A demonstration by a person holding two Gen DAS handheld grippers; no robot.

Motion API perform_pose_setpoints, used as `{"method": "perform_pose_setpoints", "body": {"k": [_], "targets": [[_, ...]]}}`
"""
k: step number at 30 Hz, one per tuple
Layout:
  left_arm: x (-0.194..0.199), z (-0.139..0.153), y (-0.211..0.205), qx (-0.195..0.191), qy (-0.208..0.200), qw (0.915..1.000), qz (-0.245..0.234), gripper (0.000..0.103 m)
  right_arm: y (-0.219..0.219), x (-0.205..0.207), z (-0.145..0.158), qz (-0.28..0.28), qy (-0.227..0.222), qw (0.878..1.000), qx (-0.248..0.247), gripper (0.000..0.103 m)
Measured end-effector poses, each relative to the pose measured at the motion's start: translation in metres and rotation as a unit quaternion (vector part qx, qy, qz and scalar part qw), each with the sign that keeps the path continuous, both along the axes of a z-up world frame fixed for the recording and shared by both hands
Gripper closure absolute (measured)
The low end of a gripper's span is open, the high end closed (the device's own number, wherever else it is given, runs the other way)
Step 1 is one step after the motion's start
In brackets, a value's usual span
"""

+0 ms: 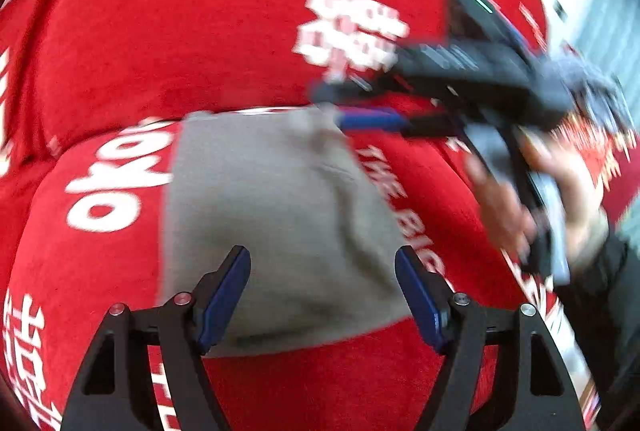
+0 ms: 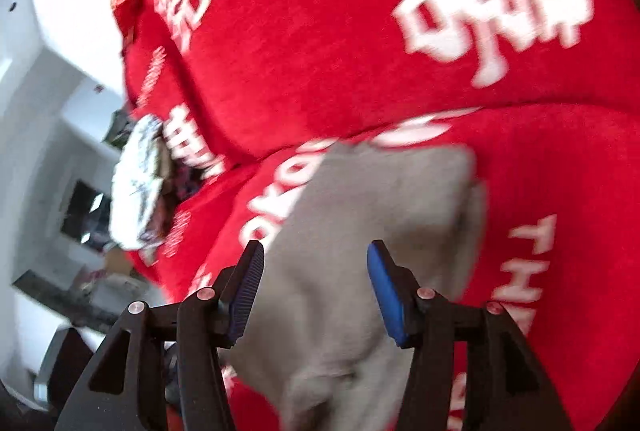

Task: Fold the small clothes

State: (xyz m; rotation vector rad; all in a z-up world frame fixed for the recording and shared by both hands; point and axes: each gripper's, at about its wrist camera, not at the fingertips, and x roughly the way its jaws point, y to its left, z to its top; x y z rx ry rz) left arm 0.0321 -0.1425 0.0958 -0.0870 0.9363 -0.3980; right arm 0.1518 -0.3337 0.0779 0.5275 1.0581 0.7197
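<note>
garment: grey cloth (image 1: pixel 280 215), folded flat on red blanket (image 1: pixel 168 43) with white lettering
left claw (image 1: pixel 322 295): jaws wide apart, empty, over near edge of cloth
right claw (image 2: pixel 316 291): jaws apart, nothing gripped, above cloth; person's hand (image 1: pixel 560 207) holds it, blurred, far right

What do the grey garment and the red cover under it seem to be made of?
Grey garment: probably a soft matte knit such as cotton jersey, since it lies limp in soft creases without shine; blur hides the weave. Red cover with white lettering: it looks like plush fleece or terry, matte, with a fuzzy speckled nap and rounded, padded folds. Neither can be named for certain.
</note>
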Motion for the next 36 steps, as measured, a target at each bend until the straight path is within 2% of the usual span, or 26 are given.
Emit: {"method": "perform_pose_setpoints", "body": {"k": [2,3,5,6,8,9,11,13,14,16,19,22,23,24,25,27,30,33,36], "targets": [[0.011,-0.005,0.019,-0.013,0.017,0.9991,0.037,0.027,0.012,-0.002,-0.009,0.016,0.013,1.000,-0.002,0.045],[0.017,-0.010,0.026,-0.006,0.025,0.9982,0.055,0.027,0.016,-0.001,-0.018,0.016,0.019,1.000,-0.017,0.045],[0.023,-0.023,0.031,0.027,0.038,0.9964,0.071,0.027,0.009,0.000,-0.033,-0.011,0.026,0.997,-0.065,0.046],[0.025,-0.033,0.032,0.047,0.046,0.9951,0.074,0.027,-0.004,0.003,-0.044,-0.037,0.039,0.996,-0.070,0.051],[0.027,-0.049,0.033,0.068,0.063,0.9929,0.075,0.027,-0.023,0.001,-0.052,-0.061,0.047,0.996,-0.042,0.062],[0.026,-0.057,0.034,0.066,0.070,0.9928,0.070,0.027,-0.028,-0.001,-0.051,-0.068,0.045,0.996,-0.040,0.062],[0.022,-0.063,0.036,0.058,0.069,0.9933,0.072,0.027,-0.027,-0.012,-0.040,-0.071,0.028,0.994,-0.073,0.061],[0.022,-0.059,0.041,0.049,0.069,0.9935,0.076,0.027,-0.022,-0.028,-0.023,-0.071,0.007,0.991,-0.112,0.056],[0.020,-0.055,0.043,0.047,0.066,0.9939,0.075,0.027,-0.019,-0.038,-0.017,-0.069,-0.006,0.991,-0.118,0.050],[0.016,-0.047,0.049,0.051,0.051,0.9945,0.077,0.027,-0.009,-0.062,-0.005,-0.052,-0.035,0.989,-0.133,0.047],[0.013,-0.043,0.058,0.058,0.036,0.9945,0.079,0.027,0.008,-0.098,-0.007,-0.036,-0.050,0.985,-0.161,0.047],[0.017,-0.050,0.067,0.041,0.054,0.9938,0.088,0.027,0.019,-0.115,-0.020,-0.038,-0.060,0.981,-0.179,0.047],[0.018,-0.052,0.067,0.039,0.057,0.9935,0.090,0.027,0.022,-0.117,-0.024,-0.040,-0.067,0.978,-0.193,0.053],[0.017,-0.053,0.067,0.044,0.056,0.9934,0.090,0.027,0.025,-0.118,-0.030,-0.040,-0.063,0.974,-0.214,0.092],[0.015,-0.053,0.066,0.045,0.054,0.9936,0.088,0.027,0.022,-0.118,-0.035,-0.041,-0.052,0.975,-0.212,0.097],[0.010,-0.050,0.066,0.050,0.048,0.9941,0.084,0.027,0.004,-0.127,-0.037,-0.071,-0.049,0.982,-0.166,0.098],[0.005,-0.049,0.067,0.053,0.043,0.9946,0.078,0.027,-0.016,-0.138,-0.037,-0.106,-0.051,0.984,-0.135,0.098],[0.010,-0.060,0.062,0.068,0.063,0.9929,0.074,0.027,-0.016,-0.139,-0.048,-0.100,-0.045,0.983,-0.149,0.098],[0.009,-0.054,0.062,0.068,0.058,0.9931,0.075,0.027,-0.007,-0.138,-0.040,-0.092,-0.049,0.982,-0.160,0.097]]}}
